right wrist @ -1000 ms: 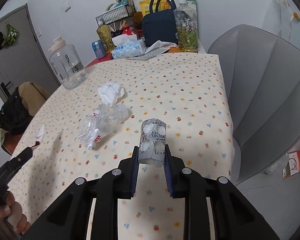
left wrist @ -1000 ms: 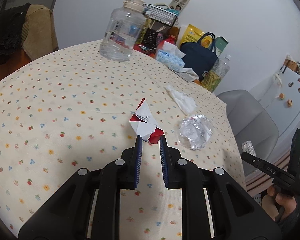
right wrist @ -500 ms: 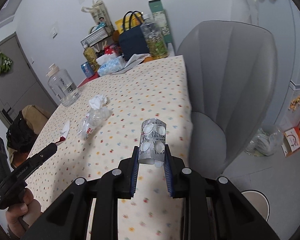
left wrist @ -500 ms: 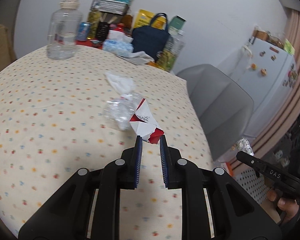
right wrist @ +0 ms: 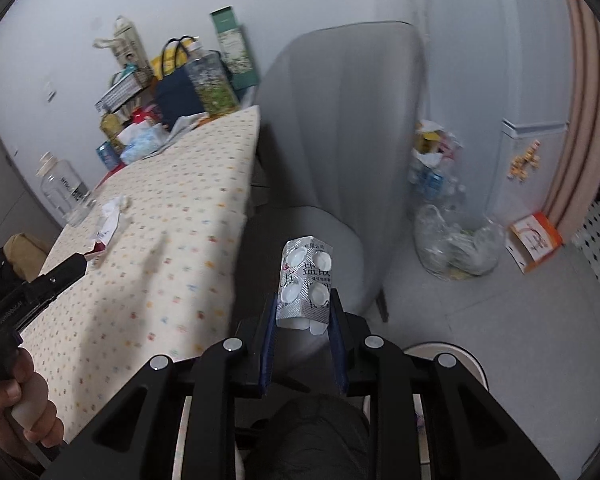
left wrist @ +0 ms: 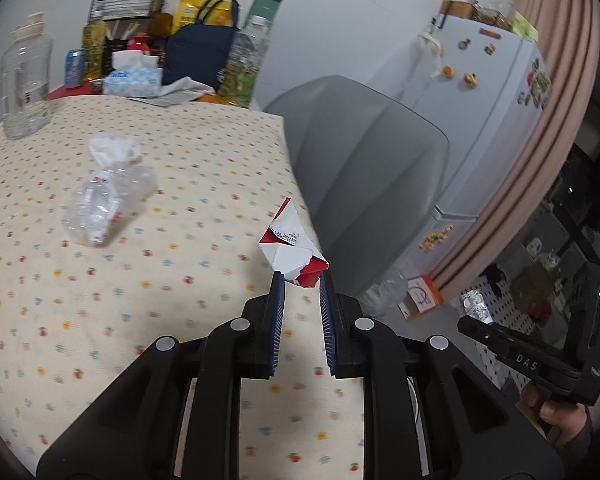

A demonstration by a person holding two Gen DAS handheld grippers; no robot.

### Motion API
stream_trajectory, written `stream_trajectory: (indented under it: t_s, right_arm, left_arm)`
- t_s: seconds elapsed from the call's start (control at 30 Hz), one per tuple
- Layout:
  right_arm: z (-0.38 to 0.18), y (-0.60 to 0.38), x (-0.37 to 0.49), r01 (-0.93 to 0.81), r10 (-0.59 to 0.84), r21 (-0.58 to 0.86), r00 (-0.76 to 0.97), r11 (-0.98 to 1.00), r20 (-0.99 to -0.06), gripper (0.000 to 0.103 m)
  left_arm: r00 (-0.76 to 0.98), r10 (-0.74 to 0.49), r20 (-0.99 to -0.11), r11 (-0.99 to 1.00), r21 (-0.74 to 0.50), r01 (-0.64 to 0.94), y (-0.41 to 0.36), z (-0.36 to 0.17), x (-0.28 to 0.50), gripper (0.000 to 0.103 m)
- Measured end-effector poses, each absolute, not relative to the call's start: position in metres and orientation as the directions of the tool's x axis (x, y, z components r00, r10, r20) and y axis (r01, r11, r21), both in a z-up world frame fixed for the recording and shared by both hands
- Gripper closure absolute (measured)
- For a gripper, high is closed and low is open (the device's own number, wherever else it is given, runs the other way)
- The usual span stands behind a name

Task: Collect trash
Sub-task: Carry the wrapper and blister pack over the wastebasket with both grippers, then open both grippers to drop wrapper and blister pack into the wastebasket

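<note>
Trash is in both of your grippers; your left gripper (left wrist: pixel 301 286) holds a folded red and white paper carton (left wrist: pixel 291 252) by its lower red corner, the jaws narrow around it, and the carton sticks up and forward from the tips, above the near right corner of the table (left wrist: pixel 204 184); your right gripper (right wrist: pixel 302 309) holds a silver blister pack (right wrist: pixel 306 280) between its pads, jaws narrow, the pack standing upright ahead of the tips with its empty pockets facing the camera; this gripper is off the table, above the seat of the grey chair (right wrist: pixel 340 120).

Ahead and to the left of your left gripper, a crushed clear plastic bottle (left wrist: pixel 108 204) lies on the dotted tablecloth; just behind it, touching or almost touching, lies a crumpled white tissue (left wrist: pixel 114 148); both are well apart from the gripper.

Ahead and to the right of your right gripper, on the floor beside the chair, stands a clear plastic bag (right wrist: pixel 456 244) with rubbish inside; an orange and white box (right wrist: pixel 534 240) lies near it, further right.

In the right wrist view, your left hand (right wrist: pixel 24 404) grips the handle of the left gripper at the lower left edge.
</note>
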State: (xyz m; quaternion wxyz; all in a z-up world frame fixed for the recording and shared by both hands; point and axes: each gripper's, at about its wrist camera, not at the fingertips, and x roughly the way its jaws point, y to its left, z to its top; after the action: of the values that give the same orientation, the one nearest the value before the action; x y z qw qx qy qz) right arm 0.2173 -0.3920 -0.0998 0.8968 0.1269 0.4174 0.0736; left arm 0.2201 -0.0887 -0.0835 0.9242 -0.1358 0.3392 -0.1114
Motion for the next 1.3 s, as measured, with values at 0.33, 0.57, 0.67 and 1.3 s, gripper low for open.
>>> stream_trajectory:
  t_s: [0.33, 0.57, 0.67, 1.3]
  right_arm:
    - [-0.152, -0.440, 0.194, 0.106, 0.216, 0.337, 0.581, 0.936, -0.785, 0.077]
    - [-0.184, -0.466, 0.182, 0.177, 0.208, 0.356, 0.549, 0.917, -0.809, 0.074]
    - [-0.197, -0.476, 0.179, 0.205, 0.206, 0.364, 0.538, 0.909, -0.817, 0.073]
    - [-0.219, -0.539, 0.158, 0.327, 0.161, 0.393, 0.557, 0.860, -0.815, 0.042]
  left_arm:
    - [0.666, -0.371, -0.647, 0.927, -0.295, 0.231, -0.159, -0.102, 0.227, 0.085]
    - [0.609, -0.392, -0.689, 0.919, -0.272, 0.284, -0.199, -0.119, 0.232, 0.085]
    - [0.587, -0.397, -0.705, 0.916, -0.260, 0.307, -0.215, -0.126, 0.231, 0.085]
    - [0.489, -0.428, -0.760, 0.878, -0.221, 0.425, -0.285, -0.147, 0.226, 0.085]
